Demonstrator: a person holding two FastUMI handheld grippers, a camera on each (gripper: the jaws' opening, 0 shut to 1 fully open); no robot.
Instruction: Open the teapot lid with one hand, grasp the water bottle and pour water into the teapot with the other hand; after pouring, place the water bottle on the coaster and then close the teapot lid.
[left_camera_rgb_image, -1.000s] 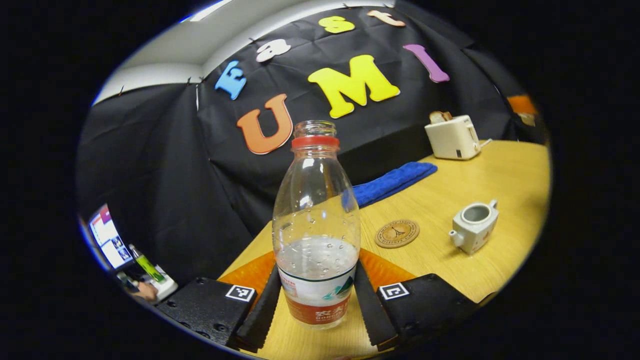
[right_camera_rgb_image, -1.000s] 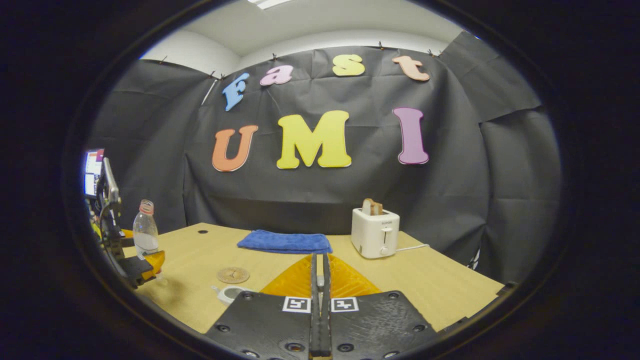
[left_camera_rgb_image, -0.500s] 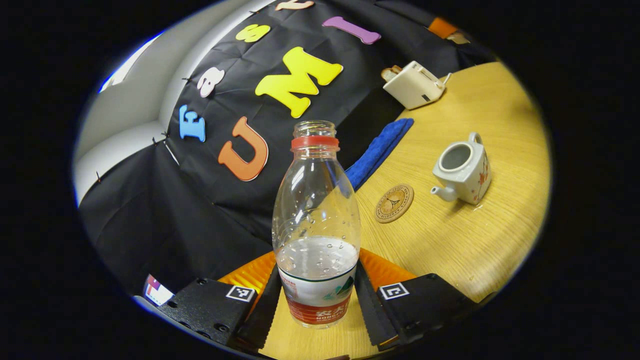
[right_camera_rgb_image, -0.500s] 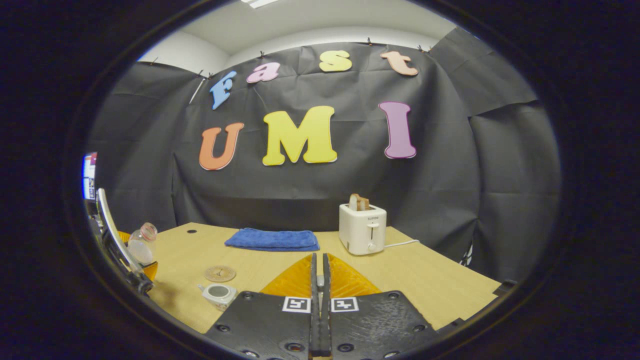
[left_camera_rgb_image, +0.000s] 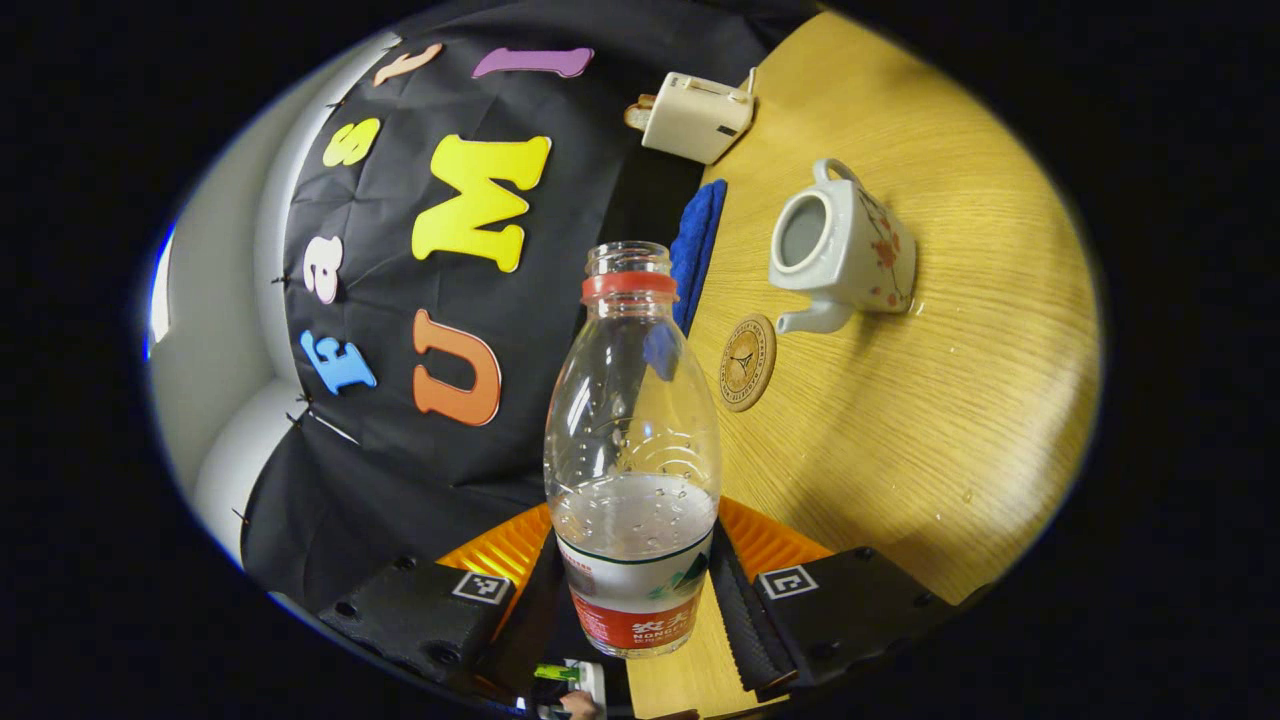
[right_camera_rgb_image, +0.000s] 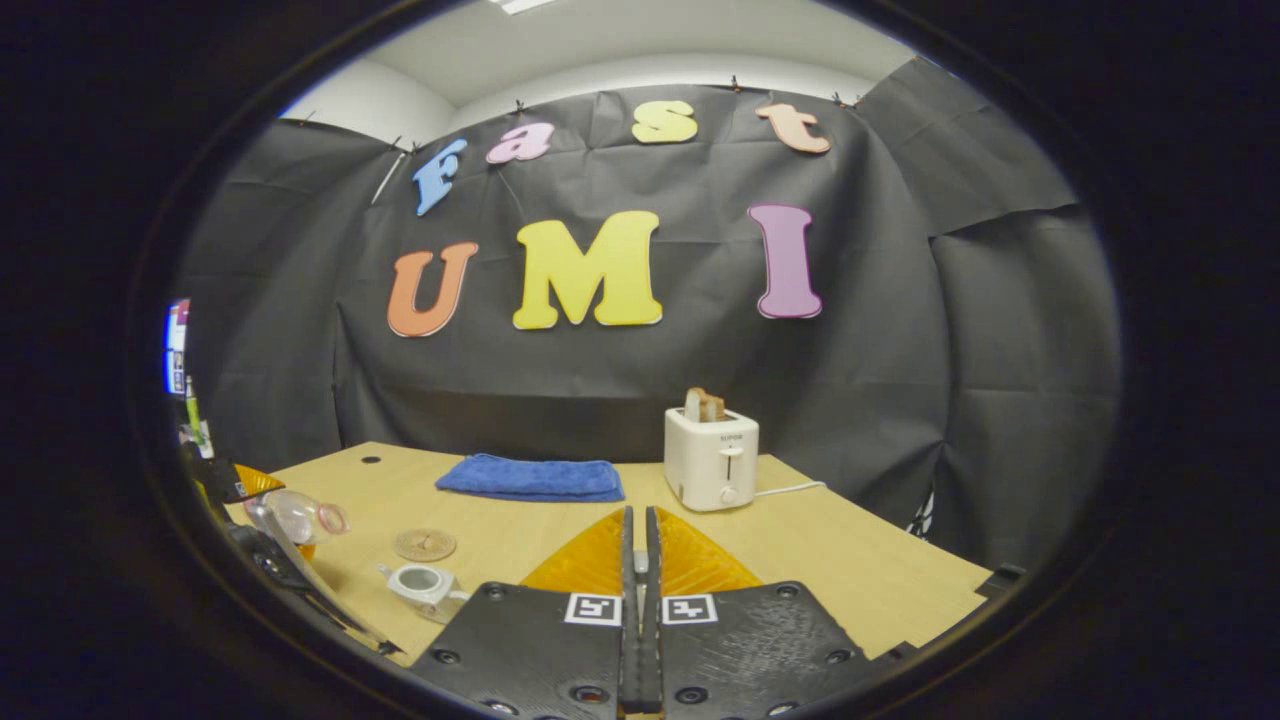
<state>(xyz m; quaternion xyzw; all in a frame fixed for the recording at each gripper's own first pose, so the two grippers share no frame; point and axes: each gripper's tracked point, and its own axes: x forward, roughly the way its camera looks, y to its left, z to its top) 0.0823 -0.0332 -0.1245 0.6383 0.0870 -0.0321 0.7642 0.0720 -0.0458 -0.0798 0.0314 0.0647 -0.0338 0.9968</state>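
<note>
- Here the left tool (left_camera_rgb_image: 632, 600) grips the water bottle (left_camera_rgb_image: 632, 440) low on its label, one finger pressed on each side.
- In the right gripper view, the water bottle (right_camera_rgb_image: 298, 516) lies tipped almost flat at the left edge, above the tabletop (right_camera_rgb_image: 850, 560); its long axis runs nearly level and its open, capless neck points right, toward the teapot (right_camera_rgb_image: 422, 583).
- Water sits in the lower part of the bottle, near the label.
- The teapot (left_camera_rgb_image: 838, 255) stands on the tabletop (left_camera_rgb_image: 930, 400) with its lid off and its round mouth open; spout and handle lie at opposite ends.
- The coaster (left_camera_rgb_image: 747, 362) lies flat just beside the spout, bare, between teapot and bottle neck.
- A blue cloth (left_camera_rgb_image: 693, 245) and a white toaster (left_camera_rgb_image: 695, 115) sit farther back by the booth wall.
- The right tool (right_camera_rgb_image: 640, 600) is held above the tabletop's near edge, its fingers closed together; what they pinch, if anything, cannot be made out.
</note>
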